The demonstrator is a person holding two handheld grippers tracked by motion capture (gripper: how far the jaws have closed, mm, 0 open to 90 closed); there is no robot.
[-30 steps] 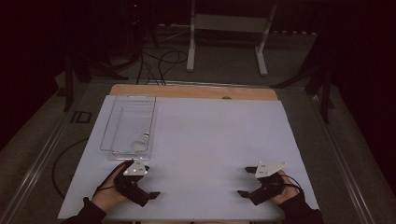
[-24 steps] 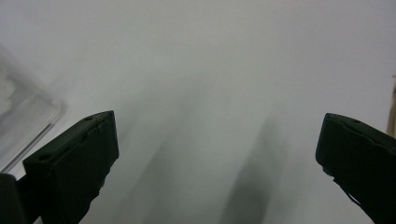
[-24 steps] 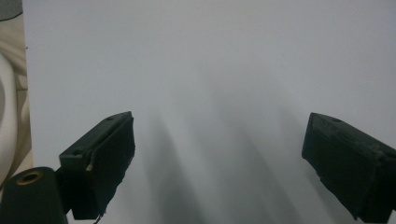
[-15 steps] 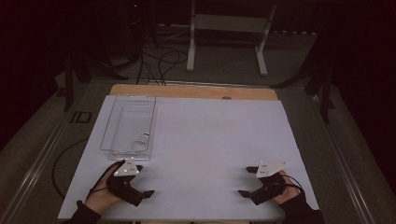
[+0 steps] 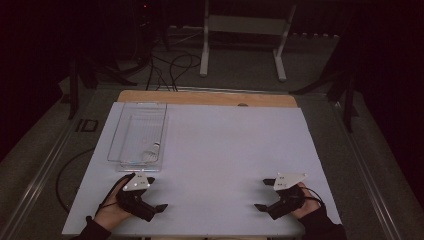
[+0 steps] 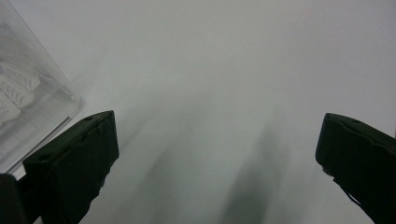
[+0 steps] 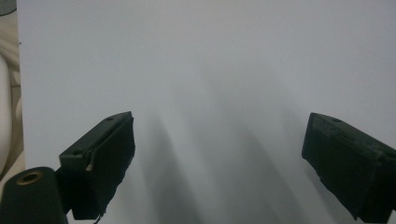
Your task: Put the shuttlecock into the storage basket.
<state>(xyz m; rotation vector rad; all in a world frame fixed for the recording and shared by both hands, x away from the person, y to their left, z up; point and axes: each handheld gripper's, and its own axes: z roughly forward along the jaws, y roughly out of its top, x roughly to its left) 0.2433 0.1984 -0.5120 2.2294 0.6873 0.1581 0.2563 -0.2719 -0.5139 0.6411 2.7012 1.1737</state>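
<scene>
Resting low on the white sheet [image 5: 225,160] near the table's front edge, both grippers hold nothing. Left gripper [image 5: 156,194] sits at the front left, person's left hand [image 5: 114,207] wrapped round its body, grey three-cornered plate on top; jaws spread wide apart, nothing between them, just bare sheet in the left gripper view. Right gripper [image 5: 264,195] sits at the front right, right hand [image 5: 306,204] behind it, jaws likewise released and wide, pointing toward the table's middle; right gripper view shows plain white sheet between the two black jaws.

Clear plastic tray [image 5: 131,142] lies flat on the sheet at the left side, long side running away from the person, just beyond the left gripper. Its near edge is close to the gripper but not touching it. One near corner of the tray [image 6: 28,107] appears at the left of the left gripper view, beside the jaw there, apart from it. Ribbed moulding visible through the clear wall; whether anything is inside cannot be told, a small glint near the tray's front end is too small to read.

Wooden table edge [image 5: 207,97] shows past the sheet's far side. White stand [image 5: 245,30] and cables [image 5: 170,67] on the floor behind.
</scene>
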